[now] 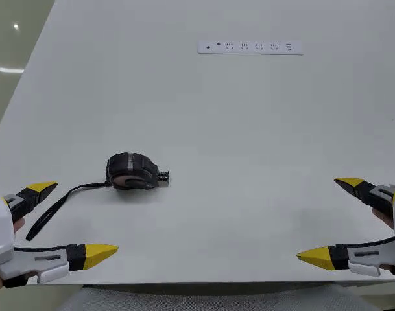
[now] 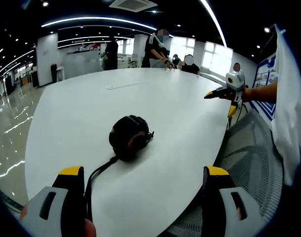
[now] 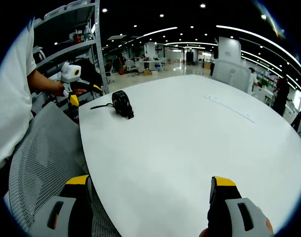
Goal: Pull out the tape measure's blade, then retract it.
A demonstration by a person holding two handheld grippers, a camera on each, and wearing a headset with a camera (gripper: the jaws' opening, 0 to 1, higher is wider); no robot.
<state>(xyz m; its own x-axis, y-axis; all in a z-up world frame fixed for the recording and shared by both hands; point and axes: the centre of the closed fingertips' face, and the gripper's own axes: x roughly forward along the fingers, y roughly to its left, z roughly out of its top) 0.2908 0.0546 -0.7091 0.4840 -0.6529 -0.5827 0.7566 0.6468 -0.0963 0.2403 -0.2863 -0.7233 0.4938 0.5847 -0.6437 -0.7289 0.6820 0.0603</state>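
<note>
The yellow-tipped left gripper (image 1: 85, 216) and right gripper (image 1: 318, 219) hang spread at the white table's (image 1: 249, 162) near edge. A black wrist strap (image 1: 53, 208) trails toward the left jaws and could snag. Just beyond lies the round black tape measure (image 1: 133, 172); its hook seems small, perhaps slippery. Open tabletop reaches a far white power strip (image 1: 249, 46).

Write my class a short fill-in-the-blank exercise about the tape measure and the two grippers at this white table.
The tape measure lies nearer the ___ gripper. The left gripper and the right gripper both have their jaws ___. The strap trailing from the tape measure is coloured ___.
Missing words: left; open; black.
</note>
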